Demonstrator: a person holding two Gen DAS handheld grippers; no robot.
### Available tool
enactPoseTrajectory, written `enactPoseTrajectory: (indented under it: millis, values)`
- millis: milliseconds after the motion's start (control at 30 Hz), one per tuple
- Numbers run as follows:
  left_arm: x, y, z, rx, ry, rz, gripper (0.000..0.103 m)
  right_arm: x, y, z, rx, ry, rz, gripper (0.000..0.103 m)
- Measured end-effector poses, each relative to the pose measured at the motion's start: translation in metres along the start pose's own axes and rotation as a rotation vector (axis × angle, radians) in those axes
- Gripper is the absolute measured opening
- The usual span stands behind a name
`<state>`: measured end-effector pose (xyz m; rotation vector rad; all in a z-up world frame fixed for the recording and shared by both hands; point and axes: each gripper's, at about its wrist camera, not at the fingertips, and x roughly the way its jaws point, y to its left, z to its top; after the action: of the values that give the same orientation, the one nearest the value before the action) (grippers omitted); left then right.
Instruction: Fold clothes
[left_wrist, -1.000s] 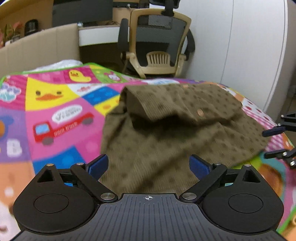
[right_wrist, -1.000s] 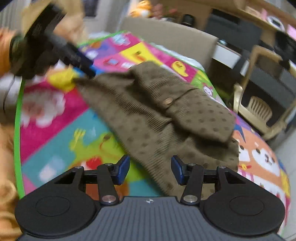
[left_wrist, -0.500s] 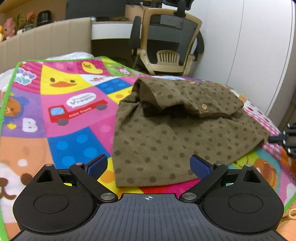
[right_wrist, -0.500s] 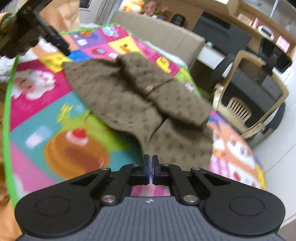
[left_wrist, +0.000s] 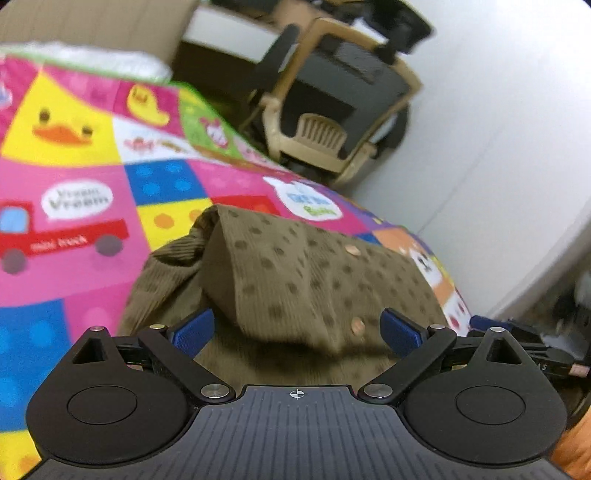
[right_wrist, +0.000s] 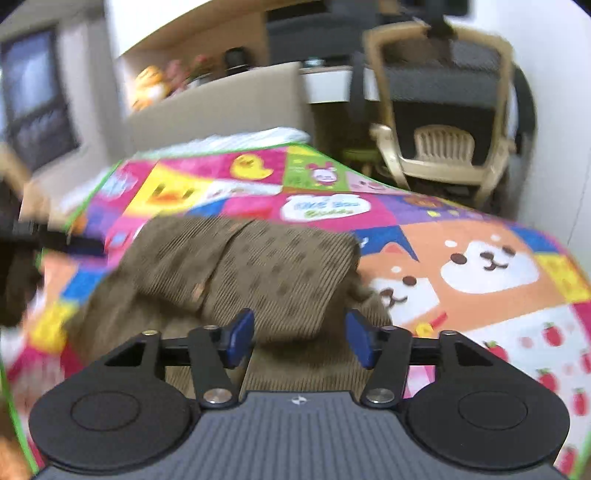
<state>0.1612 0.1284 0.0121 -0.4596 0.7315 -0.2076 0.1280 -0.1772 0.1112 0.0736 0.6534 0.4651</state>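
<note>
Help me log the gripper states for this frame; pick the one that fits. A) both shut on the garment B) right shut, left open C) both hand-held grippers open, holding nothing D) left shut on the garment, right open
C: the left hand-held gripper and the right hand-held gripper both show blue pads spread apart over the brown dotted garment, gripping nothing.

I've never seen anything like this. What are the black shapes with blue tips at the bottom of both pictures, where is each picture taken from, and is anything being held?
No robot here: a person holds a hand tool in each hand, each with two fingers and its own camera looking forward along them. The black shapes are the tool bodies; the blue tips are finger pads. One picture comes from the left gripper, the other from the right gripper. Both look at a brown dotted garment, partly folded, lying on a colourful cartoon play mat. An office chair stands behind. Both pairs of fingers are spread open above the cloth, so nothing is held. The right view is rather blurred.
</note>
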Motion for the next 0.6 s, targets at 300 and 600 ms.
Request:
enactPoseTrajectory:
  millis: [300,600]
  values:
    - [0.033,0.017,0.007,-0.071,-0.015,0.023,0.03,0.056,0.018,0.007,0.003,-0.025,-0.041,0.01]
    - [-0.056,-0.009,-0.029,0.004,-0.074,-0.104,0.024,-0.034,0.051,-0.009,-0.086,-0.064,0.048,0.009]
